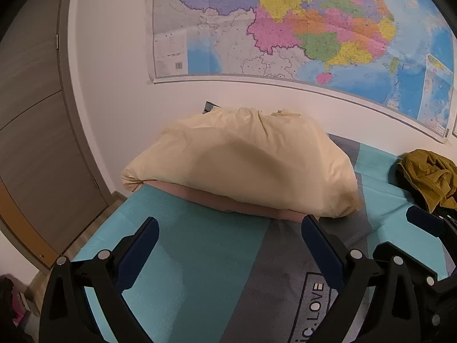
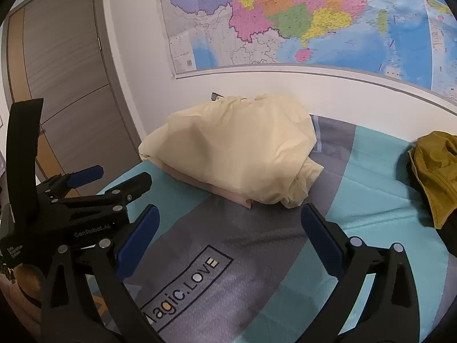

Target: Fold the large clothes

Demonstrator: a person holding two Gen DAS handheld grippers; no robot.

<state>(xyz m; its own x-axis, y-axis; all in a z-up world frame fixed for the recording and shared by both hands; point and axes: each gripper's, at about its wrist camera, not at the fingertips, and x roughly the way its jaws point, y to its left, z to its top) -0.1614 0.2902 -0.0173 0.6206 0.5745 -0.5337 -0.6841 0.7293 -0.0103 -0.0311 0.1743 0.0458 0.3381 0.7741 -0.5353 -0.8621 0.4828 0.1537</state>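
Observation:
A folded cream-yellow garment [image 1: 240, 163] lies on top of a folded pink one [image 1: 228, 200] at the far side of the bed, by the wall; it also shows in the right wrist view [image 2: 237, 148]. A crumpled mustard-olive garment [image 1: 428, 177] lies at the right; it shows in the right wrist view too [image 2: 437, 171]. My left gripper [image 1: 230, 227] is open and empty, just short of the pile. My right gripper [image 2: 230, 215] is open and empty, near the pile's front corner. The left gripper [image 2: 94, 183] appears at the left of the right wrist view.
The bed cover [image 2: 257, 257] is teal and grey with a "Magic.LOVE" print. A large map [image 1: 285, 28] hangs on the white wall behind. A brown wardrobe door [image 1: 34, 114] stands at the left, past the bed's edge.

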